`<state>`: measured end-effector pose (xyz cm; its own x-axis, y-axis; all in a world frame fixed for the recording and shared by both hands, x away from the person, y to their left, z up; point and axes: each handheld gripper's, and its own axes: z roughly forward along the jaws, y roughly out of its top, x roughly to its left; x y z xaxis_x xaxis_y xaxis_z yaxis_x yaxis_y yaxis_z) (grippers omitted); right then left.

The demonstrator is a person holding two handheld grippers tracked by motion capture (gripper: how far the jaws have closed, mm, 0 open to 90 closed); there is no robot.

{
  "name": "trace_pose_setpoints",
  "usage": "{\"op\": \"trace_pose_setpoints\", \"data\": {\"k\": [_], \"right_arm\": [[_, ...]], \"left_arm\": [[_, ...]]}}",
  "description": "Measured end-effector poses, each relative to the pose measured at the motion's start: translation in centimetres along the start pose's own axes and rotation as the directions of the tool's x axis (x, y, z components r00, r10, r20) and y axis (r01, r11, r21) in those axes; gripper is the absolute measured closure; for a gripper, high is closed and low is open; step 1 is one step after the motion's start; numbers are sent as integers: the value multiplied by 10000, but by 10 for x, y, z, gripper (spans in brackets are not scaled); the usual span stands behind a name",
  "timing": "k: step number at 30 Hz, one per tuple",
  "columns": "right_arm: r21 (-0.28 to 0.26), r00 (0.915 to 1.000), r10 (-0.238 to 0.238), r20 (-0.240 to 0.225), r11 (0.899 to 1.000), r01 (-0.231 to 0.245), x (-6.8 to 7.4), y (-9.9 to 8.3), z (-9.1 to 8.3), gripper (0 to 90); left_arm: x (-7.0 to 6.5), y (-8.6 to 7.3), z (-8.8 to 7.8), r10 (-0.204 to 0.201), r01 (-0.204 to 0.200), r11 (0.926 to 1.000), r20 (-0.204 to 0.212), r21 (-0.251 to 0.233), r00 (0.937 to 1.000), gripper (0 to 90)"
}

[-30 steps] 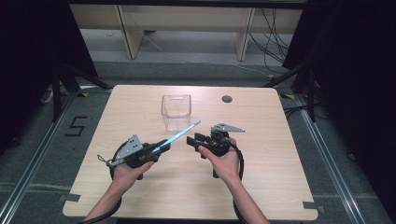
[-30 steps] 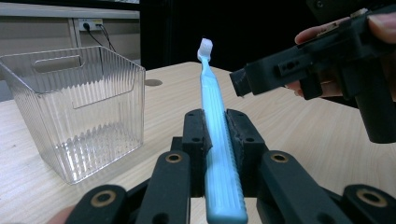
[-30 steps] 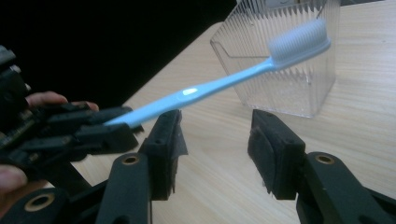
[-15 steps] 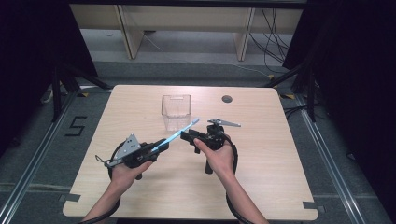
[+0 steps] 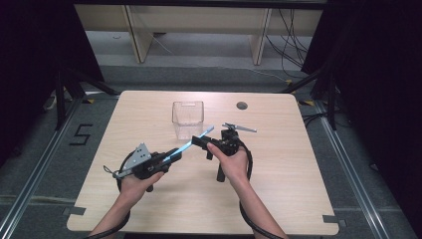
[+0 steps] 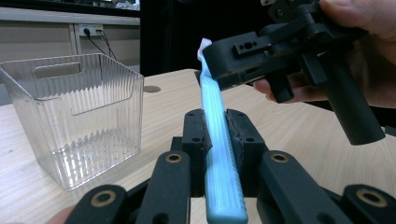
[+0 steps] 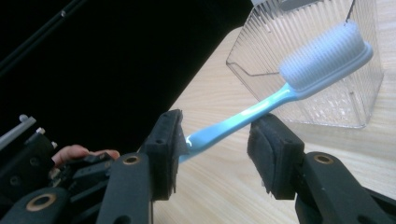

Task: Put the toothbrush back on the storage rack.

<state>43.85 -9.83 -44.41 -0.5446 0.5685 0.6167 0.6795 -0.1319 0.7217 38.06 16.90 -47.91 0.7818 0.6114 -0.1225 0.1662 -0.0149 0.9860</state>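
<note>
A handover looks underway: the left gripper point(image 6: 219, 154) clamps the toothbrush point(image 6: 219, 140) handle, its neck between the right gripper's point(image 7: 219, 154) parted jaws (bin point(image 7: 308, 60) just beyond); closing comes next.

we see the right gripper point(image 5: 203, 143) now swung left from beside the blue toothbrush point(image 5: 190, 144), its parted jaws flanking the neck, while the left gripper point(image 5: 168, 160) tilts slightly.

one toothbrush point(image 5: 191, 144), one bin point(image 5: 188, 118) (clear), two grippers
</note>
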Motion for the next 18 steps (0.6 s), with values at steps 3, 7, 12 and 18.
{"op": "trace_pose_setpoints", "data": {"k": [3, 7, 12, 18], "right_arm": [[-94, 9999, -11, -128, 10000, 10, 0, 1, 1, 559], [-237, 9996, 178, -213, 9996, -183, 0, 3, 2, 592], [-387, 9974, 483, -543, 9980, -505, 0, 4, 2, 700], [-704, 9971, -265, -720, 9973, 214, 2, 9, 0, 858]], "left_arm": [[-1, 1, 1, 0, 0, 10000, -32, -13, 10000, 781], [-5, 0, 4, 14, -14, 10000, 26, -36, 10000, 780], [-9, -2, 9, 96, -94, 9994, -47, 340, 9999, 774], [-15, -5, 16, 270, -221, 9911, -361, 1314, 9990, 609]]}}
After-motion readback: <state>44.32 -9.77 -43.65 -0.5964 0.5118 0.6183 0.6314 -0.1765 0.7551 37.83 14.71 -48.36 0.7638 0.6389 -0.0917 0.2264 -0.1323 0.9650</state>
